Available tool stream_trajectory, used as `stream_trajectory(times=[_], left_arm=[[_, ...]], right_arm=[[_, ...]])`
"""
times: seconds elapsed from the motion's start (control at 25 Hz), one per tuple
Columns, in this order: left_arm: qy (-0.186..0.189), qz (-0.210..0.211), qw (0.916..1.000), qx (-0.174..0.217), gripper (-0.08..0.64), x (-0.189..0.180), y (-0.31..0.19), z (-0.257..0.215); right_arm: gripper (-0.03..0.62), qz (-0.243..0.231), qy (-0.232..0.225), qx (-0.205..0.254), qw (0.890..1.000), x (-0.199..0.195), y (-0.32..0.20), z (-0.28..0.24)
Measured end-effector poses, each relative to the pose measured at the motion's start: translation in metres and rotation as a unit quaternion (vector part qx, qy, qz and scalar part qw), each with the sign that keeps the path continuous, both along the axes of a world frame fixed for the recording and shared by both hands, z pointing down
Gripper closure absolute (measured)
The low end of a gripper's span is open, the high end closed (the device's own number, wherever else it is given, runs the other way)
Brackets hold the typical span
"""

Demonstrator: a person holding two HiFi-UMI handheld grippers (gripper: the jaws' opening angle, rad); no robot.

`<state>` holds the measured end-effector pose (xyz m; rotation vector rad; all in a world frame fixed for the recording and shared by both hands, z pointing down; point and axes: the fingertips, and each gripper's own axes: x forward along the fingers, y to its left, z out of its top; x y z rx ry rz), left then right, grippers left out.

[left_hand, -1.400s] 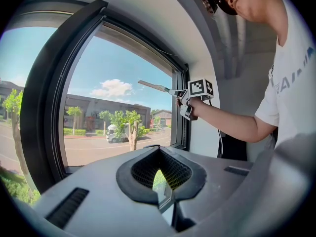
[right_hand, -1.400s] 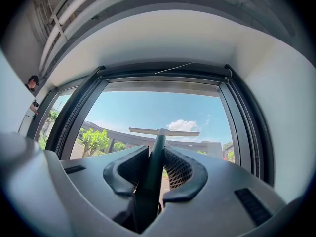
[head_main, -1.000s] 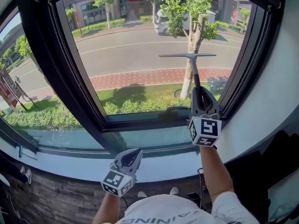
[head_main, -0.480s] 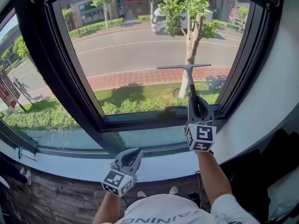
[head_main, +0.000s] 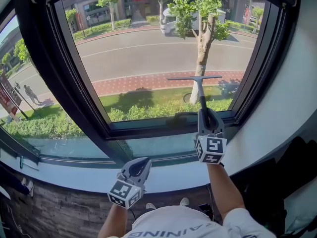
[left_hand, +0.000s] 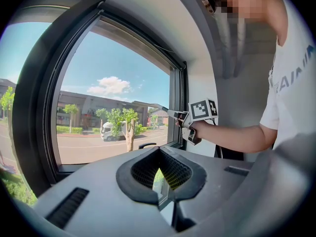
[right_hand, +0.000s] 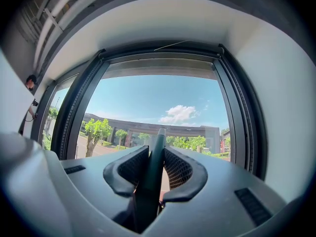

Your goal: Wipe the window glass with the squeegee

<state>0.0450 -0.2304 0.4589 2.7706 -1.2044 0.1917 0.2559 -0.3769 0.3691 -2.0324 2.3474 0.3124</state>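
Observation:
The squeegee (head_main: 200, 94) stands upright against the window glass (head_main: 143, 53), its crossbar blade (head_main: 194, 78) level across the lower right of the pane. My right gripper (head_main: 209, 115) is shut on the handle just above the bottom frame. In the right gripper view the dark handle (right_hand: 153, 172) runs up between the jaws of the right gripper (right_hand: 157, 158). My left gripper (head_main: 139, 164) hangs low over the sill, apart from the glass, shut with nothing in it. The left gripper view shows its jaws (left_hand: 160, 171) together and the right gripper (left_hand: 189, 120) by the frame.
A thick dark window frame (head_main: 74, 103) surrounds the pane, with a second pane (head_main: 20, 83) to the left. A white sill (head_main: 74, 177) runs below, over a stone-faced wall (head_main: 54, 214). A white wall (head_main: 292, 98) closes the right side, with dark things (head_main: 282, 182) beneath it.
My right gripper has drawn the squeegee down the glass; the blade now sits lower on the pane. The left gripper has stayed where it was.

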Motion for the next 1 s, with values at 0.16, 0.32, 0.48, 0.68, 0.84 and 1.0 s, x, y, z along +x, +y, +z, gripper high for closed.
stream_trajectory(times=[0.16, 0.32, 0.48, 0.68, 0.84, 1.0], left_arm=[[0.001, 0.002, 1.0, 0.0, 0.545, 0.001, -0.001, 0.001], [0.0, 0.003, 1.0, -0.002, 0.545, 0.003, -0.002, 0.002], [0.0, 0.002, 1.0, -0.003, 0.545, 0.003, -0.002, 0.002], [-0.001, 0.002, 1.0, -0.005, 0.545, 0.001, -0.003, 0.004], [-0.001, 0.003, 1.0, -0.006, 0.545, 0.002, -0.003, 0.006], [-0.003, 0.001, 1.0, -0.007, 0.545, 0.001, -0.004, 0.005]], right_arm=[[0.494, 0.0, -0.002, -0.012, 1.0, 0.001, 0.0, 0.012], [0.494, 0.001, 0.0, -0.02, 1.0, 0.003, 0.0, 0.023], [0.494, 0.003, 0.002, -0.035, 0.999, 0.005, 0.001, 0.035], [0.494, 0.003, -0.009, -0.052, 0.999, 0.007, 0.001, 0.052], [0.494, 0.003, -0.021, -0.069, 0.997, 0.007, 0.001, 0.064], [0.494, 0.002, -0.022, -0.086, 0.996, 0.006, 0.0, 0.077]])
